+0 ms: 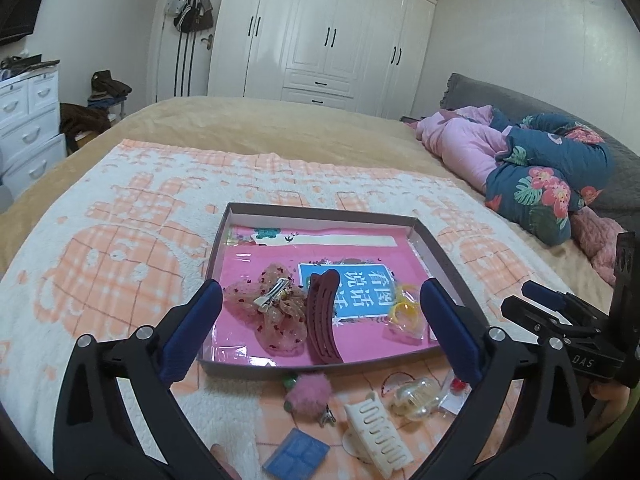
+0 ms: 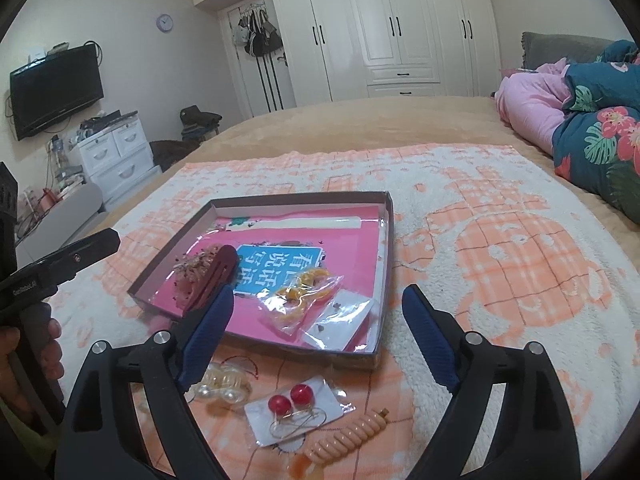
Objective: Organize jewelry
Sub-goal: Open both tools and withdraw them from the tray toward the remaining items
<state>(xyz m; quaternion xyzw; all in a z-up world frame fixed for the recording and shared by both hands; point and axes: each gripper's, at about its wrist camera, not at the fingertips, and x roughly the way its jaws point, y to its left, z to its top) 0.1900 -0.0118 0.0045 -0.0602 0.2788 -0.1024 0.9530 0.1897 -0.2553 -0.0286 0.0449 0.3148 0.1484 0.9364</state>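
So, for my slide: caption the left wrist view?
Open left gripper above the box holding bow clip and maroon clip.

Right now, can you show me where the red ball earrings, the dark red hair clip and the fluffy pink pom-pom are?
red ball earrings (image 2: 291,399), right wrist view, between the two balls' inner edges.
dark red hair clip (image 1: 322,320), left wrist view, middle of its long body.
fluffy pink pom-pom (image 1: 310,397), left wrist view, centre of the fluff.

a bed (image 1: 280,120) with a tan cover carries a white and orange towel (image 1: 120,220), and folded pink and floral quilts (image 1: 540,160) lie near its head. on the towel rest a shallow box (image 1: 224,236), a white comb clip (image 1: 376,432), a pink pompom (image 1: 308,396), a blue square (image 1: 296,456) and a card of red earrings (image 2: 292,408).
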